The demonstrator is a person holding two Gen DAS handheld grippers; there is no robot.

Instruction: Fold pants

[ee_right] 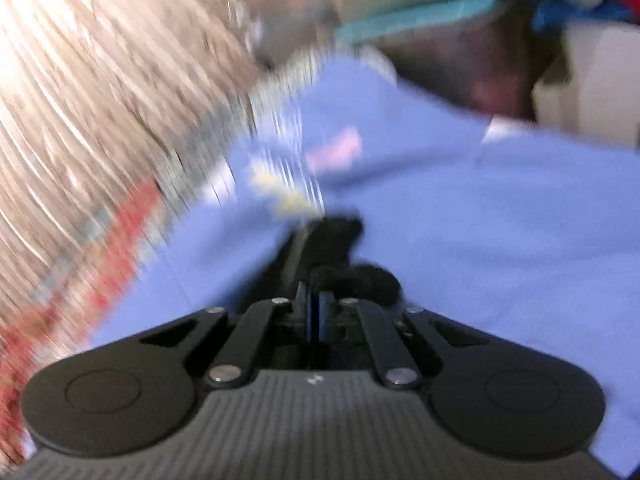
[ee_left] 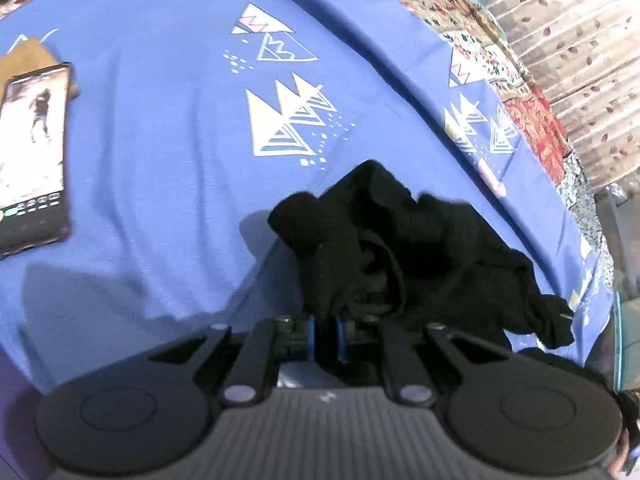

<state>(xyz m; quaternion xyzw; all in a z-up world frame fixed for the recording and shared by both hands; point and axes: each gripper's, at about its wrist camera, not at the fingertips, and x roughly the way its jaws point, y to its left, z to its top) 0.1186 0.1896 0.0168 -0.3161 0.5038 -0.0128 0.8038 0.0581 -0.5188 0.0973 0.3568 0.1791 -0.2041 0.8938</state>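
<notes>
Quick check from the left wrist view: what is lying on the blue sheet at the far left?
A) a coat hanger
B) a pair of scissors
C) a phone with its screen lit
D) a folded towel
C: a phone with its screen lit lies on the blue sheet at the left edge, well apart from the black pants.

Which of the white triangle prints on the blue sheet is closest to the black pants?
The triple-peak cluster just above the black pants on the blue sheet; the higher cluster and the edge prints lie farther off.

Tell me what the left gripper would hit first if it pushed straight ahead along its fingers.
The black pants: the left gripper is already shut on them. Beyond the bunched cloth lies the blue patterned sheet, though depth is unclear.
</notes>
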